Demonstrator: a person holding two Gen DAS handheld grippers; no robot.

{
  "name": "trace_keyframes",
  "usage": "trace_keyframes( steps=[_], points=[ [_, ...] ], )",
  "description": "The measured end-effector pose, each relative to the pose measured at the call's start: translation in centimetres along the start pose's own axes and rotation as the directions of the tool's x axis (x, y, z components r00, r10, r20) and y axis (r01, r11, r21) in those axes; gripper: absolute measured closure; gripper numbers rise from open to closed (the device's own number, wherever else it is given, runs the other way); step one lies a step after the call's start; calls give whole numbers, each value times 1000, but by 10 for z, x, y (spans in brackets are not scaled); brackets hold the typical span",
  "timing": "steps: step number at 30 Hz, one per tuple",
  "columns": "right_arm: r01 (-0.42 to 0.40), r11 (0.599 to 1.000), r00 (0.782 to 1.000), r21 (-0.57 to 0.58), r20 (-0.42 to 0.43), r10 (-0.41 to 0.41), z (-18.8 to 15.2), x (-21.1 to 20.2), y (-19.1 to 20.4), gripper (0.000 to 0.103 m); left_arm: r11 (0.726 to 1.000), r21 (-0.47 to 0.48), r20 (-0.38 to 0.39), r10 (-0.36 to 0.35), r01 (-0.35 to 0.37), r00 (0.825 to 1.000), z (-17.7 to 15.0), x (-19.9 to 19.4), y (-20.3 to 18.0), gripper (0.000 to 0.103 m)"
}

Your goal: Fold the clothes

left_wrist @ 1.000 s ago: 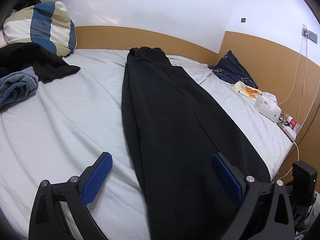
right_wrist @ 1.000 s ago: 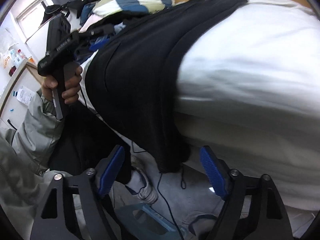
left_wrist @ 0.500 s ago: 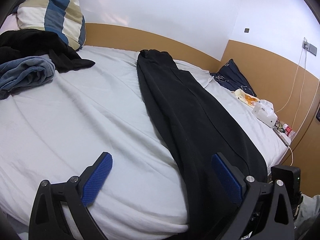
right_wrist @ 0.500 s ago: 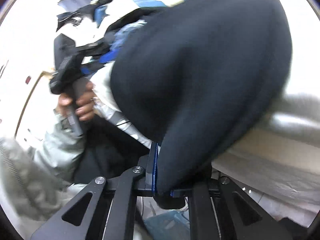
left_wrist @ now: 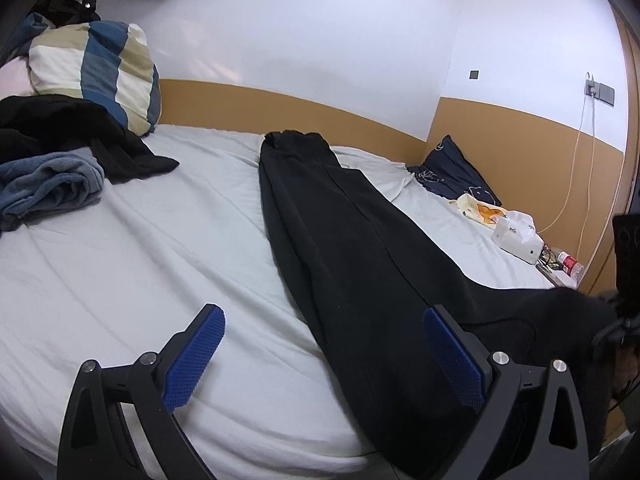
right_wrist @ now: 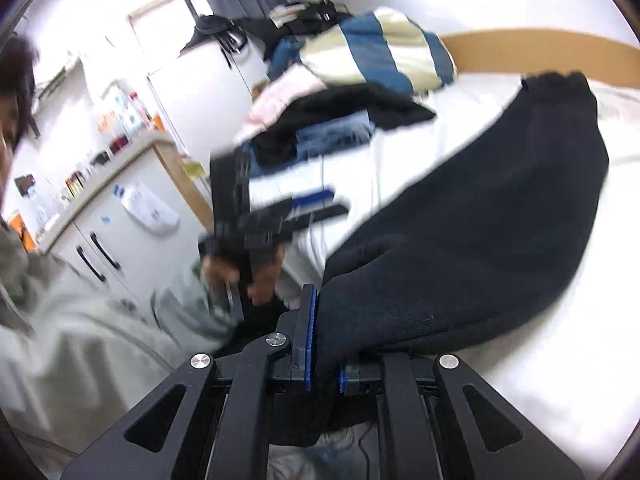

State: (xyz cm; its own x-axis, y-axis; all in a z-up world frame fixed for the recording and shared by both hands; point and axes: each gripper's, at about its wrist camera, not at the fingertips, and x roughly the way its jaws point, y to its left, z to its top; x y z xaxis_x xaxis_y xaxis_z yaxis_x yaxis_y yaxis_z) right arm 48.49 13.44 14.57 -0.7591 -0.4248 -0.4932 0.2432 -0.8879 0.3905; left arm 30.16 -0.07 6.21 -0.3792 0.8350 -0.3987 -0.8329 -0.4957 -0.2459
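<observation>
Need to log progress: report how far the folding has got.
Done: the black trousers lie flat, lengthwise on the bed. In hand: the right gripper is shut on their near end; the left gripper is open, empty. Left: no fold made yet; the clothes pile is untouched.

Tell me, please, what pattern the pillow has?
Blue, cream and tan blocks on the pillow; left wrist view.

The right gripper (right_wrist: pixel 322 344) pinches the near end of the black garment (right_wrist: pixel 480 232); the garment stretches across the white bed (right_wrist: pixel 560 340).
</observation>
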Motion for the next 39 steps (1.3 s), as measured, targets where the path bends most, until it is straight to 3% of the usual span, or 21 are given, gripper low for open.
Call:
trace_keyframes(
  steps=[6,8,11,18,21,24,27,32,35,39],
  points=[
    [5,998,999,65,41,-8,46,14,-20,94,988,129,68,79,-88,995,-22,-34,1,3],
    [18,997,999,72,30,-20,55,20,-27,93,961,227,90,140,-157,986,-32,-39,-9,3],
    [-5,996,999,91,44,1,63,21,-38,93,888,382,144,216,-255,966,-50,-39,-29,3],
    [-45,987,997,154,73,35,68,20,-58,93,786,588,125,146,-191,981,-68,-11,-71,4],
    [-46,987,996,157,81,33,65,13,-59,92,761,627,140,99,-166,985,-65,2,-90,4],
    [-24,987,997,161,82,11,64,5,-61,91,752,651,109,41,-102,993,-61,15,-103,7],
    [-16,982,996,186,86,0,60,-5,-70,90,751,655,102,13,-77,995,-55,25,-108,18],
    [-79,968,993,239,108,54,46,-15,-95,84,829,558,93,-12,-42,996,-30,25,-89,62],
    [-156,956,982,250,142,123,44,-15,-112,80,861,506,73,6,-42,997,-16,25,-81,70],
    [-230,940,968,253,159,194,46,-10,-131,78,846,525,57,75,-94,996,-6,27,-89,71]
  ],
)
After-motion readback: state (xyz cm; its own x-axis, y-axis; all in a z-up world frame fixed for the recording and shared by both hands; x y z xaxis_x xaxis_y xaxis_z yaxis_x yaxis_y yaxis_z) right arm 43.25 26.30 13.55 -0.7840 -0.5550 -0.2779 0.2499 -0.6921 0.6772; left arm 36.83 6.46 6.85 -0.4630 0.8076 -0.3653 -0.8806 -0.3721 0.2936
